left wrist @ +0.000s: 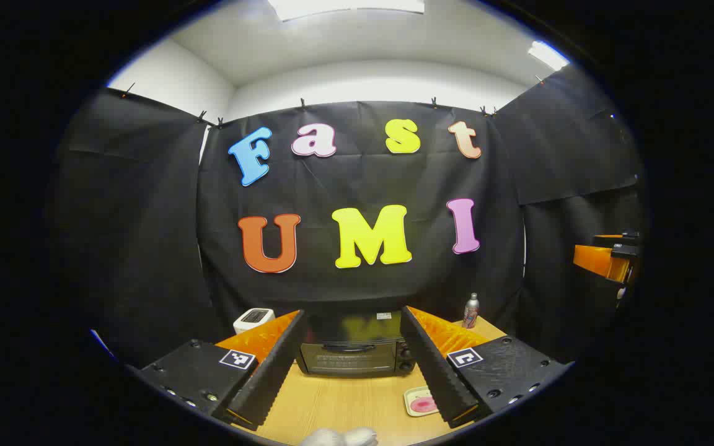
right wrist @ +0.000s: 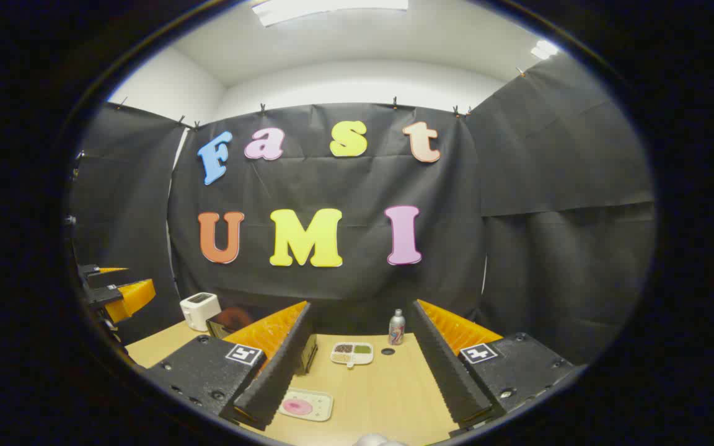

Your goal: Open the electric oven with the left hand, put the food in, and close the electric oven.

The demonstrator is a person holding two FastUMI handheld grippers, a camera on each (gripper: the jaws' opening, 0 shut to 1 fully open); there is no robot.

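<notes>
- Bench (left wrist: 344, 402): pale wood, lying under and ahead of both tools.
- Electric oven (left wrist: 352, 353): dark box straight ahead of the left tool (left wrist: 352, 347), framed between its two fingers, well apart from them. Door shut, handle bar across the top of the door, knobs on its right side. In the right gripper view its edge shows just past that tool's left finger.
- Left tool: fingers spread wide, nothing between them. It also appears off the left side of the right gripper view, raised above the bench.
- Right tool (right wrist: 360, 347): fingers spread wide, nothing held, raised over the bench.
- White toaster (right wrist: 199, 310): ahead and left of the right tool, beside the oven.
- Food tray (right wrist: 305, 404): pale tray with a pink round item, flat on the bench just inside the right tool's left finger, below it. In the left gripper view it lies by that tool's right finger.
- Divided dish (right wrist: 351, 353): ahead of the right tool, between its fingers.
- Small bottle (right wrist: 396, 328): upright, just beyond the dish.
- Progress, judged: nothing done yet. Door unopened, food untouched. Left: open, load, close.
</notes>
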